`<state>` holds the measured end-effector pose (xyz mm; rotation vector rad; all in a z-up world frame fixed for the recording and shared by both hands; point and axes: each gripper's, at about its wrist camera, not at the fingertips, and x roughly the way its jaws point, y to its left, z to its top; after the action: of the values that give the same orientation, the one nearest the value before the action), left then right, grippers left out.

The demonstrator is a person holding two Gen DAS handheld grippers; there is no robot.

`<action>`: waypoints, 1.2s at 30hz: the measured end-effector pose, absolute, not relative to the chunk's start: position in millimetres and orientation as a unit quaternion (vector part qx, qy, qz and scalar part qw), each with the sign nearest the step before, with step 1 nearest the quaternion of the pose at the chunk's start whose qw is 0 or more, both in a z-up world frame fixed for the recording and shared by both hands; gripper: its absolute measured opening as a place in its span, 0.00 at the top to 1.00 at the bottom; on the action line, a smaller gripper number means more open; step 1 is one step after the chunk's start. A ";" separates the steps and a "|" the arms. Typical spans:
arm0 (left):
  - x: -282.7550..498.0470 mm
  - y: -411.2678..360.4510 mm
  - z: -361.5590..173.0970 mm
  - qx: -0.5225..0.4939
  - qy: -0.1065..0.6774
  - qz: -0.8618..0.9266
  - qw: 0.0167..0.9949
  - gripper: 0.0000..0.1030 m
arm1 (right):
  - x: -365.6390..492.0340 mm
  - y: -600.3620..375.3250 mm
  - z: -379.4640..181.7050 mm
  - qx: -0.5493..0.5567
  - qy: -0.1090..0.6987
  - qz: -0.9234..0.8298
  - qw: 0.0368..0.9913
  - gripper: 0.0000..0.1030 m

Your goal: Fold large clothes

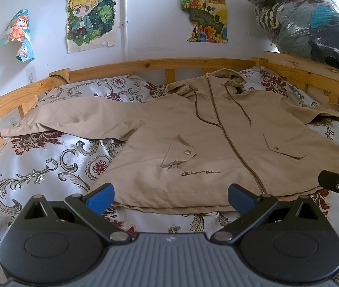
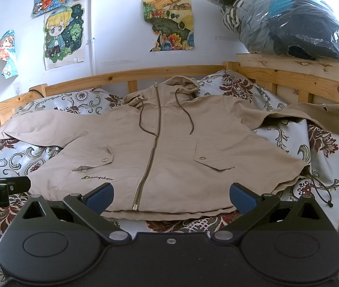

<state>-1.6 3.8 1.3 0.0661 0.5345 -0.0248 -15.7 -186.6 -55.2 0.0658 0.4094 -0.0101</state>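
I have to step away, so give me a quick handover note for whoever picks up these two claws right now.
Left claw: open, empty, at the jacket's near hem.
Right claw: open, empty, at the same hem, further right.
Jacket: tan hooded jacket spread flat, front up, zipped, on the patterned bedspread, hood toward the wooden headboard, both sleeves stretched out sideways.
Done: laid out only; no fold made.
Left: fold sleeves in, then the body.

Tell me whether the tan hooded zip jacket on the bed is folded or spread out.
Spread out: the tan hooded zip jacket lies flat, front up, zipped, both sleeves extended sideways across the floral bedspread.
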 end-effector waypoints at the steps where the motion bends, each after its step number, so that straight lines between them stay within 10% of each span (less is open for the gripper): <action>1: -1.6 3.7 1.4 0.033 0.264 -0.012 0.964 0.01 | -15.8 -186.5 -55.2 0.033 0.203 -0.005 0.979 0.01; 36: 0.0 2.0 0.7 0.035 0.264 -0.009 0.964 0.01 | -15.2 -188.1 -56.6 0.037 0.204 -0.004 0.978 0.01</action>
<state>0.0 2.0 0.7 0.0706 0.5346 -0.0189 -15.2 -188.1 -56.6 0.0746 0.4112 -0.0085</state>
